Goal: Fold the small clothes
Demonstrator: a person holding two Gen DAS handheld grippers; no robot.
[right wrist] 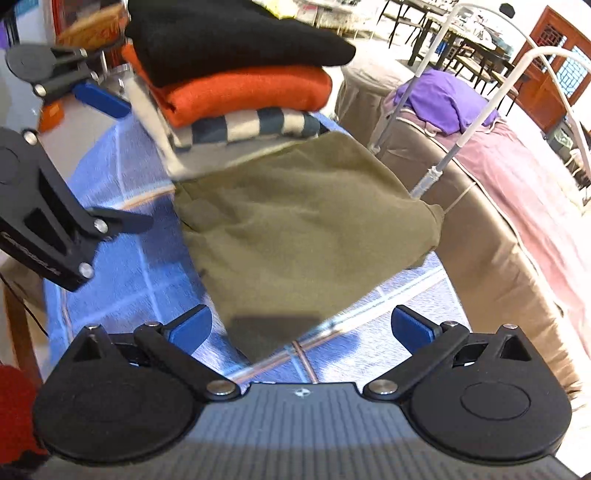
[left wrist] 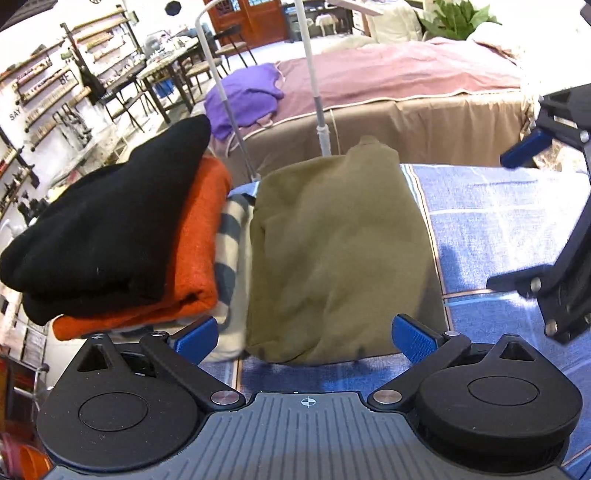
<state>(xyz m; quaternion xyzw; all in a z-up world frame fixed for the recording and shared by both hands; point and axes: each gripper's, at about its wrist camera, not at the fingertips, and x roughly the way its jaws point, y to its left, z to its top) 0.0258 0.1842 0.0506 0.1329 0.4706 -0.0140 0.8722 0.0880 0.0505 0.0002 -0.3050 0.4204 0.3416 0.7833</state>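
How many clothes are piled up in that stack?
3 that I can see: a black garment on top, an orange one under it, and a striped one at the bottom. More could be hidden underneath. The olive garment lies beside the stack.

Four folded garments (left wrist: 343, 258) (three stacked, one olive alone), one purple garment (left wrist: 243, 99), two grippers (left wrist: 304, 334).

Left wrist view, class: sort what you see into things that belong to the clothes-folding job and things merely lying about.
Belonging to the job:
olive garment
black garment
orange garment
striped garment
left gripper
right gripper

Lying about:
purple cloth
bed
wall shelves
plant
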